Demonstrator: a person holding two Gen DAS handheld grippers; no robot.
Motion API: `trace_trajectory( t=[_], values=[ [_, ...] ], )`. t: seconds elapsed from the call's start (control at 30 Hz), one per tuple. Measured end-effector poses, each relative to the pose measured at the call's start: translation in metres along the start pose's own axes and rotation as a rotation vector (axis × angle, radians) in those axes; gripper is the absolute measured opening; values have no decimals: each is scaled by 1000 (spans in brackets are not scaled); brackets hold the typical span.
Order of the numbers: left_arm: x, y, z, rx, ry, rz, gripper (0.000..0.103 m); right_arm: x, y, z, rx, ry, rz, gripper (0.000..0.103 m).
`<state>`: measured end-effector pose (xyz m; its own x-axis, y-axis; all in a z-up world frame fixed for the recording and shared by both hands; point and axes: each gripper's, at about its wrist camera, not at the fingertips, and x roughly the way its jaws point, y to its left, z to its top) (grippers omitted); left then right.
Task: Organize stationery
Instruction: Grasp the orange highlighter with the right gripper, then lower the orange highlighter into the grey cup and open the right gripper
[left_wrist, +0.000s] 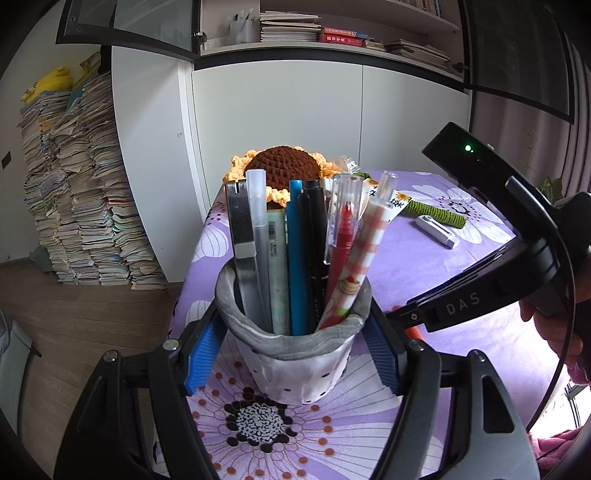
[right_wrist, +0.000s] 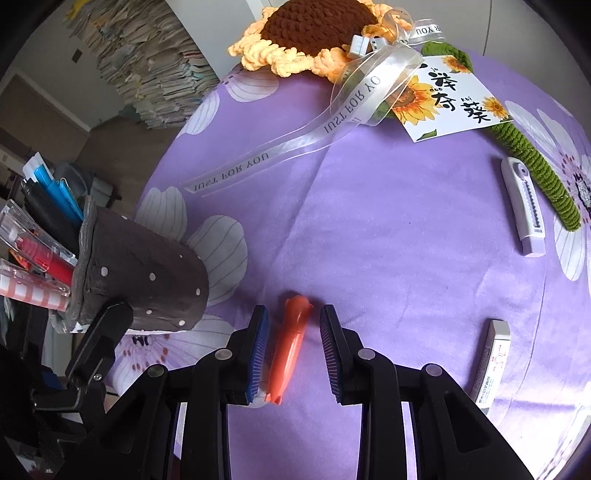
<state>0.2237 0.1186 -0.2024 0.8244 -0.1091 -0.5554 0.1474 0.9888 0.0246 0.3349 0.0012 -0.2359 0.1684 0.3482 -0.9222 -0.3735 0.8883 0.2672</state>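
The left tool (left_wrist: 291, 354) is reaching in low and slightly downward, its blue pads pressing on both sides of the grey pen holder (left_wrist: 295, 354), which is standing upright on the purple flowered worktop (left_wrist: 443, 295) and packed with pens (left_wrist: 295, 251). The right tool (right_wrist: 293, 347) is tilting steeply down at the cloth, its jaws standing narrowly apart and straddling the orange pen (right_wrist: 288, 350), which is lying flat on the worktop between the blue pads; there is a gap on either side, so nothing is gripped there. In the left wrist view the right tool's black body is crossing the frame at the right, with a hand (left_wrist: 554, 325) showing behind it. Just left of the orange pen sits the pen holder, close beside the right tool. Farther out, a white utility knife (right_wrist: 524, 206) is lying beside the green stem of a crocheted sunflower (right_wrist: 317, 33), with a ribbon (right_wrist: 295, 144) and a card (right_wrist: 454, 99) near it, and a white eraser (right_wrist: 491, 365) is resting off to the right.
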Motion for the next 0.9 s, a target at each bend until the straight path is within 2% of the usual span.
trace_trajectory(
  t=[0.3, 0.4, 0.5, 0.7, 0.9],
  values=[
    [0, 1, -1, 6, -2, -1, 70, 4, 17, -1, -82, -16, -92, 30],
    [0, 0, -2, 17, 0, 6, 70, 4, 19, -2, -110, -28, -132, 16],
    [1, 0, -2, 18, 2, 6, 70, 1, 15, -2, -82, -29, -83, 15],
    [1, 2, -2, 10, 2, -6, 70, -25, 4, -6, -45, -96, -21, 15],
    [1, 4, -3, 2, -2, -19, 70, -80, 14, -11, -53, -245, 54, 15]
  ],
)
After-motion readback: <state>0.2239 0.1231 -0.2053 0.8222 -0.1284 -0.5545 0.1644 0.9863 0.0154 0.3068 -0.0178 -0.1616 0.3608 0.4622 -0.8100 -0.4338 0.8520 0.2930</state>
